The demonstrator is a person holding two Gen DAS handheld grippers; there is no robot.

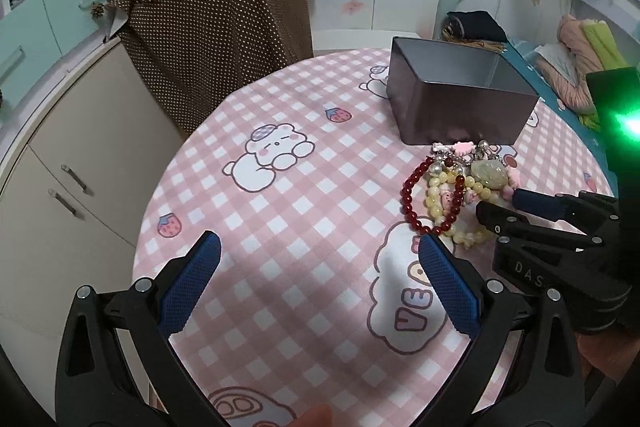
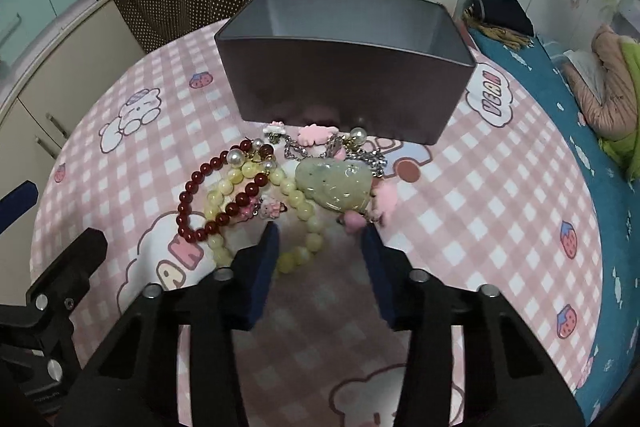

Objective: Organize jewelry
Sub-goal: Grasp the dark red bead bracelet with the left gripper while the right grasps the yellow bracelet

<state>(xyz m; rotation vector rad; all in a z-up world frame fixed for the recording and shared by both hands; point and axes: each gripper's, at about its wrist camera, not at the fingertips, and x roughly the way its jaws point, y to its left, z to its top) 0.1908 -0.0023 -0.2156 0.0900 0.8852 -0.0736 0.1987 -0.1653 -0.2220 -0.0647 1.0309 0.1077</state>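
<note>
1. Our right gripper (image 2: 318, 237) has its jaws apart and holds nothing. It sits low at the near edge of the jewelry pile, tips just short of the yellow beads (image 2: 298, 203) and the pink charm (image 2: 354, 221).

2. Just beyond those tips lies the jade pendant (image 2: 334, 185), on top of the pile, with a chain (image 2: 372, 159) trailing from its far side.

3. Left of the pendant a red bracelet (image 2: 192, 203) loops across the yellow beads, so the pieces overlap and touch.

4. Behind the pendant stands the grey tin (image 2: 344, 83), open-topped. The pile's far edge lies just beside its front wall. What we see of its inside looks bare.

5. Our left gripper (image 1: 318, 255) is also apart and empty, over the checked counter (image 1: 280, 211) to the left of the pendant, its right finger (image 1: 448, 287) near the red bracelet.

6. We judge the step in hand to be the first pick: nothing is gripped and nothing seems to be in the tin yet.

7. The next move calls for easing the right gripper forward to close on one piece, likely the pendant or the yellow beads, then lifting slowly, since tangled strands may drag neighbours along. The lift must clear the tin's wall before release.
</note>
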